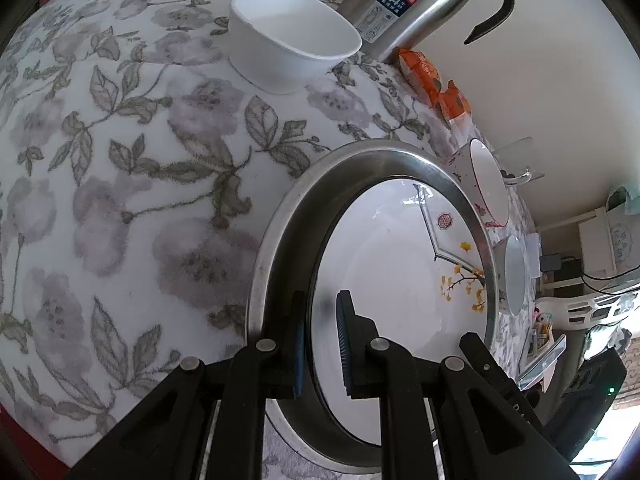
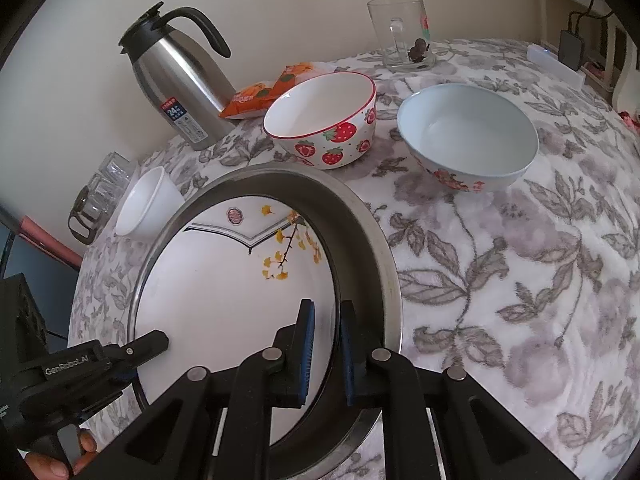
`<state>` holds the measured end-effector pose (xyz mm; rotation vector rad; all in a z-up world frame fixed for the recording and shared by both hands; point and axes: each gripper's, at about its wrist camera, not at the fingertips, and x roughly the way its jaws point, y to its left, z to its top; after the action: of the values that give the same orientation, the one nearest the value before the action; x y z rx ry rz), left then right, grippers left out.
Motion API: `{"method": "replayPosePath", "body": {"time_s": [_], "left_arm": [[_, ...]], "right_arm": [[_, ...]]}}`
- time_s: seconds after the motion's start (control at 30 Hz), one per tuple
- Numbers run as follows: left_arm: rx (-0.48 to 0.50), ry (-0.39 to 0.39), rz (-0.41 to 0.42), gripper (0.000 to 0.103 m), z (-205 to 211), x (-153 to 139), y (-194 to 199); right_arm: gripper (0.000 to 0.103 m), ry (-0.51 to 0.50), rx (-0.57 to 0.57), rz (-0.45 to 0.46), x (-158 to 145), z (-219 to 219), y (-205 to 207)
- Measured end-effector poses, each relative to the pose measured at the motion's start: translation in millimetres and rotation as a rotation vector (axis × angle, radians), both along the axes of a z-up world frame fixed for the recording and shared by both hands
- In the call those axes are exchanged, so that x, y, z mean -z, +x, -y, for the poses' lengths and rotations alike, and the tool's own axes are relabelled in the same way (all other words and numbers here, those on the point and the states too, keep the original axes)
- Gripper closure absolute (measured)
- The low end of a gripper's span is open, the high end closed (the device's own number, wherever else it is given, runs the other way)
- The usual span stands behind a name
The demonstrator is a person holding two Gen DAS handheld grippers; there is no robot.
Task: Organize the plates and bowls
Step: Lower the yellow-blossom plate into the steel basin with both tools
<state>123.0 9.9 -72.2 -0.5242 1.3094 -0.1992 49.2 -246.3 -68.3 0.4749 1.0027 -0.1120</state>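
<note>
A white plate [image 1: 400, 260] [image 2: 224, 280] with yellow leaf decoration lies inside a round steel basin [image 1: 360, 156] [image 2: 360, 216] on the floral tablecloth. My left gripper [image 1: 320, 340] is shut on the plate's left rim, one finger inside the plate and one over the basin wall. On the opposite rim, my right gripper [image 2: 327, 344] is shut the same way. Each gripper shows in the other's view: the left gripper [image 2: 148, 344] and the right gripper [image 1: 472, 340]. Loose on the cloth are a small white bowl [image 1: 296, 36] [image 2: 148, 208], a strawberry bowl [image 2: 320, 120] [image 1: 488, 184] and a pale blue bowl [image 2: 468, 132] [image 1: 514, 276].
A steel thermos jug [image 2: 180, 76] [image 1: 412, 0] stands by the wall with orange snack packets [image 2: 264, 92] beside it. A glass mug [image 2: 404, 36] is at the back, and glassware [image 2: 104, 188] at the table's left edge. A hand [image 2: 48, 464] holds the left gripper.
</note>
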Motion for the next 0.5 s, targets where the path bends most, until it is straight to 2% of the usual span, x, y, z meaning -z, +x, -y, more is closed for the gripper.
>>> {"method": "replayPosePath", "body": {"time_s": [0.5], "left_arm": [[0.017,-0.003,-0.023,0.084,-2.6,-6.8,-0.1]], "right_arm": [[0.091,0.007,0.011,0.001,-1.9,2.9,-0.9]]}}
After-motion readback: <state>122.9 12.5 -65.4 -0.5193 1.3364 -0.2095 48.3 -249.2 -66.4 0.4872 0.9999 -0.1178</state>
